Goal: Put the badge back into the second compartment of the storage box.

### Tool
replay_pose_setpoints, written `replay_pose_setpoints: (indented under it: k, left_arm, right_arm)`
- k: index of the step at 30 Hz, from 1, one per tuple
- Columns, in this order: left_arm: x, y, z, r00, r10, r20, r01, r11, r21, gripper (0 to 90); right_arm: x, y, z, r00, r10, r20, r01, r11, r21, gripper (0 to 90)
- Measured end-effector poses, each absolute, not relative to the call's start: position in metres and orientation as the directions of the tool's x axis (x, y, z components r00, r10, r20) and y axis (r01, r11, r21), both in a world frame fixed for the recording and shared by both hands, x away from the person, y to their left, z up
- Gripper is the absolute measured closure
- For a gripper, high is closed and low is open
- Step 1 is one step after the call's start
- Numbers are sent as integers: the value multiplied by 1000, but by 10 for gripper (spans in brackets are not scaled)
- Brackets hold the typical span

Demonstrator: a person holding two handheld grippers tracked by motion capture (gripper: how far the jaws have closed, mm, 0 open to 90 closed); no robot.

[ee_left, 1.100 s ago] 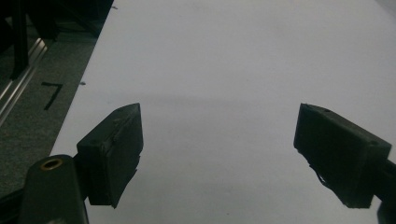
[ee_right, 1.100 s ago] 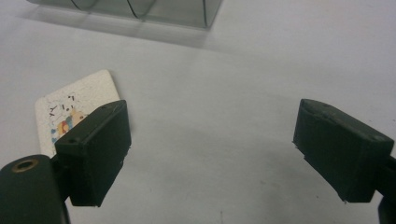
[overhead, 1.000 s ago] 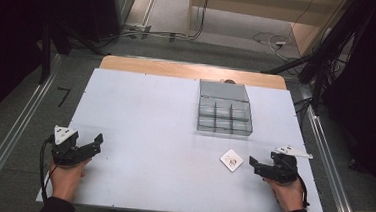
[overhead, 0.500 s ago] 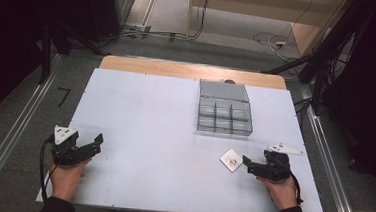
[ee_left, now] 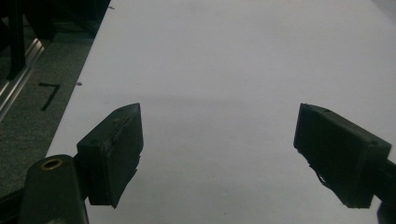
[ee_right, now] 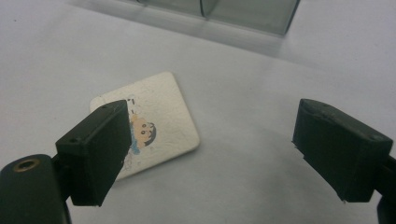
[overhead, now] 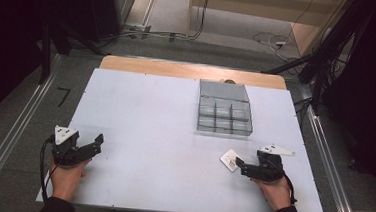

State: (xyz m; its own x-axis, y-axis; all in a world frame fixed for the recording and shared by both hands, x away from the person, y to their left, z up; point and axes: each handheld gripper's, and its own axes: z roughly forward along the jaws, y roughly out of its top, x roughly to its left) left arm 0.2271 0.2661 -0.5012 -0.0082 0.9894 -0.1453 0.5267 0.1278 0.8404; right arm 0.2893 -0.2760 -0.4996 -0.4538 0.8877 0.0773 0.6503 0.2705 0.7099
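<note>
A small white square card [overhead: 230,159] with a cartoon figure printed on it lies flat on the white table near the front right. In the right gripper view the card [ee_right: 156,126] sits just past the left jaw, partly behind it. My right gripper [overhead: 240,166] is open, its tips at the card's near edge, nothing between the jaws. A clear plastic compartment box [overhead: 224,115] stands behind the card, its lid raised at the back. My left gripper [overhead: 96,142] rests open at the front left over bare table [ee_left: 219,93].
The white table [overhead: 145,118] has a wooden strip [overhead: 188,70] along its far edge. Metal rails run along both sides on the floor. Cables [overhead: 275,42] lie on the floor beyond the table. The box's front wall [ee_right: 252,14] crosses the top of the right gripper view.
My right gripper has moved left toward the card, from well clear of it to its near edge. The left gripper has stayed put.
</note>
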Motion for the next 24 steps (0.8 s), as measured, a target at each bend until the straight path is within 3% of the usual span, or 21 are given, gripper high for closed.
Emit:
replay_pose_setpoints:
  k: [24]
  left_arm:
    - [227,265,-502,-5,989,-147,529,127,839,161]
  right_arm:
    - [285,-257,-510,-529,846,68,618,329,714,111]
